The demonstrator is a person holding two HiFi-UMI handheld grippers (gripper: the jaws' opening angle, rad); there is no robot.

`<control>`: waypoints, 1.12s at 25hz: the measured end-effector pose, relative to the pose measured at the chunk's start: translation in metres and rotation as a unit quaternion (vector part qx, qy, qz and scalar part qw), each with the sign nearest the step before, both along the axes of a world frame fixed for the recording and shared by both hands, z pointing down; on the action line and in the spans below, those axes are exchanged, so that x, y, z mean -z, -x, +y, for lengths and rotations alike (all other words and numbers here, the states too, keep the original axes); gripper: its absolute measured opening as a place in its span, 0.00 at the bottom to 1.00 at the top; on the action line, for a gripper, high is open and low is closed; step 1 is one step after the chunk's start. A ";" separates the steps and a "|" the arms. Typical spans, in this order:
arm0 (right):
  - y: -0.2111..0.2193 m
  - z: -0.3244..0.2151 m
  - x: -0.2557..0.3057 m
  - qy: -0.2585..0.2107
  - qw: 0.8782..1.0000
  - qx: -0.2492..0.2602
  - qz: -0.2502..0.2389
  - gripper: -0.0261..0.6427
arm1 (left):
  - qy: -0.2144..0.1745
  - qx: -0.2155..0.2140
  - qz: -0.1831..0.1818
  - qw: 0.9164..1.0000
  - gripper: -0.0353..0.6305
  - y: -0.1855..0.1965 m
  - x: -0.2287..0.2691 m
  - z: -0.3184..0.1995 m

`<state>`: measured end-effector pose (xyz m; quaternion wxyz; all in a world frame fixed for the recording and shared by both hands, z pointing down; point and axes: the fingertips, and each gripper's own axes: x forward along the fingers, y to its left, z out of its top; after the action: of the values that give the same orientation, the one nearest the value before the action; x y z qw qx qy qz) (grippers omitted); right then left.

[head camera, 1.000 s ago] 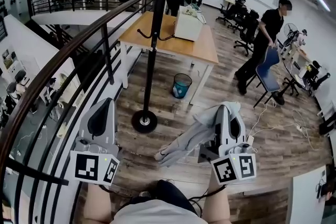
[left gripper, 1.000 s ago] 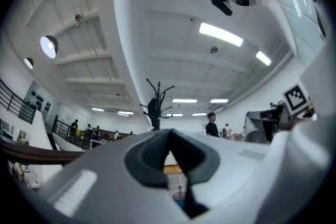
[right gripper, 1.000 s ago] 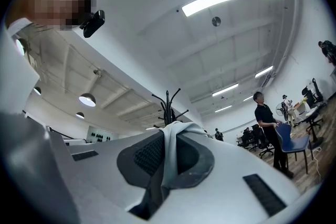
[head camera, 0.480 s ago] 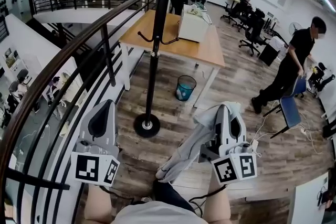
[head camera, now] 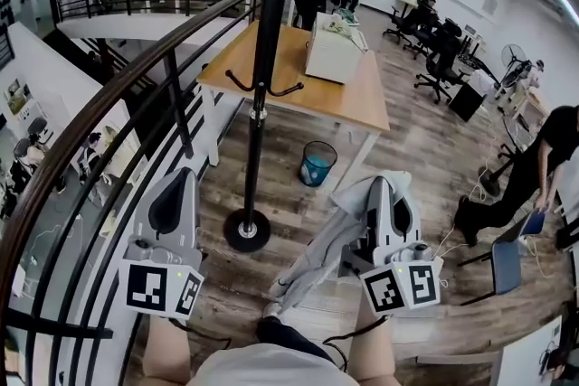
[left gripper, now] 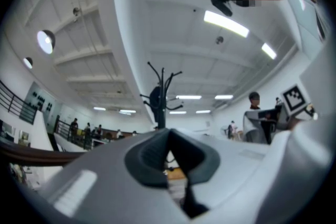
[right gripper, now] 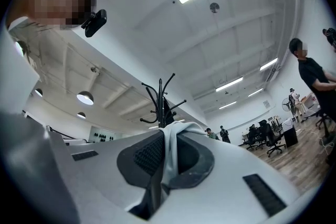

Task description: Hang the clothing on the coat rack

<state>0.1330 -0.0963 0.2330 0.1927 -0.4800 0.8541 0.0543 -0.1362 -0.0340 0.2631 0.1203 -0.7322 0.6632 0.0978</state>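
Note:
A black coat rack [head camera: 262, 59] stands on a round base [head camera: 246, 230] on the wooden floor, ahead and slightly left; its hooks also show in the left gripper view [left gripper: 161, 84] and the right gripper view [right gripper: 160, 94]. My right gripper [head camera: 391, 193] is shut on a light grey garment [head camera: 321, 244], which hangs down and to the left from its jaws; the cloth [right gripper: 170, 155] is pinched between the pads. My left gripper [head camera: 178, 185] is shut with nothing in it, to the left of the rack's base.
A dark curved railing [head camera: 109, 86] runs along the left. Behind the rack stands a wooden table [head camera: 308, 86] with a white box [head camera: 332, 50], and a blue bin [head camera: 317, 163] under it. A person [head camera: 534, 167] bends over a chair [head camera: 502, 262] at the right.
The view has moved closer to the rack, whose base now sits nearer the left gripper. The person in black has walked to the far right. Both grippers keep their hold.

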 end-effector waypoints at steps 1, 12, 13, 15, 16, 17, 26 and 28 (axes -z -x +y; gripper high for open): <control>-0.001 -0.008 -0.002 0.000 1.000 0.001 0.000 0.05 | 0.000 0.002 0.000 1.000 0.07 -0.001 -0.002 -0.007; -0.010 -0.097 0.004 -0.002 1.000 0.025 0.002 0.05 | -0.007 0.024 0.001 1.000 0.07 -0.014 0.008 -0.085; -0.011 -0.103 0.000 -0.003 1.000 0.028 0.003 0.05 | -0.009 0.026 0.001 1.000 0.07 -0.017 0.006 -0.090; -0.012 -0.114 -0.004 -0.003 0.999 0.034 0.005 0.05 | -0.012 0.029 0.002 1.000 0.07 -0.020 0.003 -0.099; -0.011 -0.119 -0.003 -0.004 0.999 0.036 0.006 0.05 | -0.012 0.030 0.002 0.999 0.07 -0.021 0.004 -0.102; -0.010 -0.123 -0.001 -0.004 0.999 0.037 0.006 0.05 | -0.011 0.032 0.002 0.999 0.07 -0.020 0.005 -0.105; -0.008 -0.162 -0.002 0.009 0.999 0.046 0.005 0.05 | 0.004 0.048 0.000 0.999 0.07 -0.016 0.003 -0.133; -0.005 -0.173 -0.005 0.012 0.999 0.045 0.006 0.05 | 0.007 0.047 -0.002 0.999 0.07 -0.013 0.001 -0.143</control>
<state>0.1383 -0.2692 0.2379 0.1838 -0.4433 0.8765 0.0385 -0.1229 -0.1774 0.2620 0.1208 -0.7012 0.6973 0.0864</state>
